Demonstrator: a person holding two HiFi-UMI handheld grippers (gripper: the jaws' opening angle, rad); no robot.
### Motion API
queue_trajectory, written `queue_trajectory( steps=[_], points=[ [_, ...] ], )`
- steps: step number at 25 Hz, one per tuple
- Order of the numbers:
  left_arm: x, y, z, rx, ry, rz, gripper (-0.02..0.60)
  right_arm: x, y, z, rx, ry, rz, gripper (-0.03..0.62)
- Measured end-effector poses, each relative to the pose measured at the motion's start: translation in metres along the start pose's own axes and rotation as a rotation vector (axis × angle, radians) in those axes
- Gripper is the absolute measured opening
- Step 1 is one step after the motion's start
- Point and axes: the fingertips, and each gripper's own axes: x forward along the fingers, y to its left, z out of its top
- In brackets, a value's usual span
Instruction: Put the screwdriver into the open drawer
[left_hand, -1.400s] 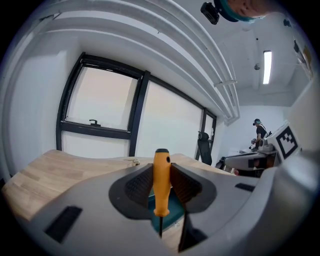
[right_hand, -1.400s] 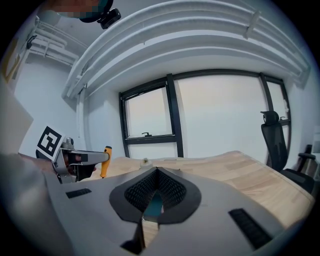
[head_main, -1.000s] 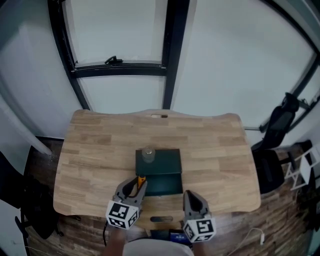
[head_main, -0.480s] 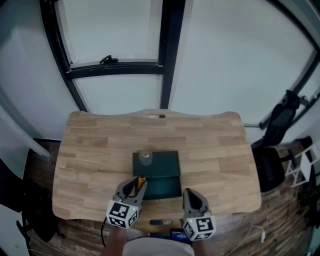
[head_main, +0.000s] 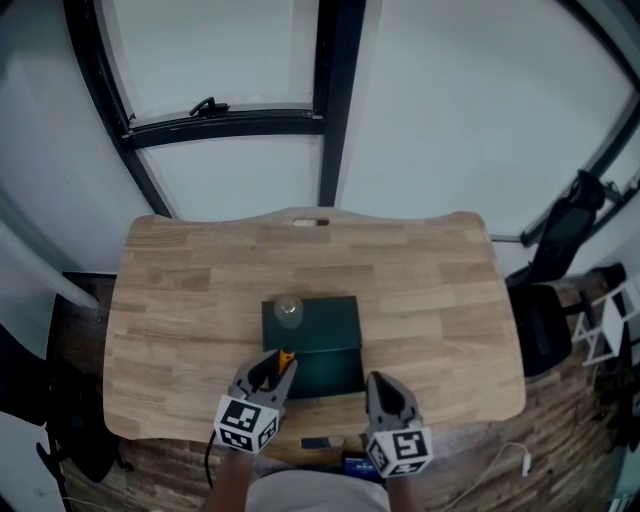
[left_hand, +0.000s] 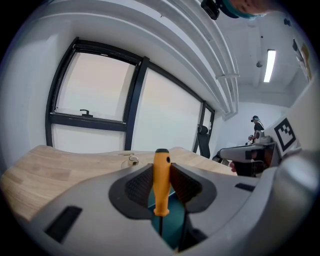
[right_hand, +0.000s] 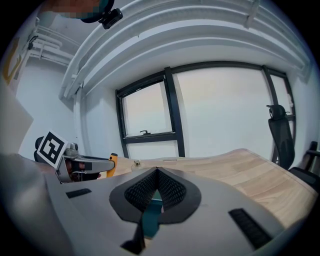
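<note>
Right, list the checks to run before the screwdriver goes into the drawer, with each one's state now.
1. Grip: ok. The left gripper is shut on the screwdriver, pads on its orange handle, shaft pointing down.
2. Drawer open: ok. It stands pulled out toward the person.
3. Screwdriver over the opening: cannot tell. In the head view it sits by the drawer's left edge.
4. Right gripper out of the way: ok. It is shut, empty, and at the drawer's right.
5. Small round thing on the cabinet top: ok. It is behind the drawer, apart from both grippers.
</note>
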Motion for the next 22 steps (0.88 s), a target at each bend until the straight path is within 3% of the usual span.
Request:
queue_trajectory(
  steps=[22],
  points=[
    [0.028, -0.005, -0.061, 0.076, 0.189, -0.069, 0.112, 0.028, -0.014, -0.034, 0.047, 0.087, 0.011, -0.003]
  ],
)
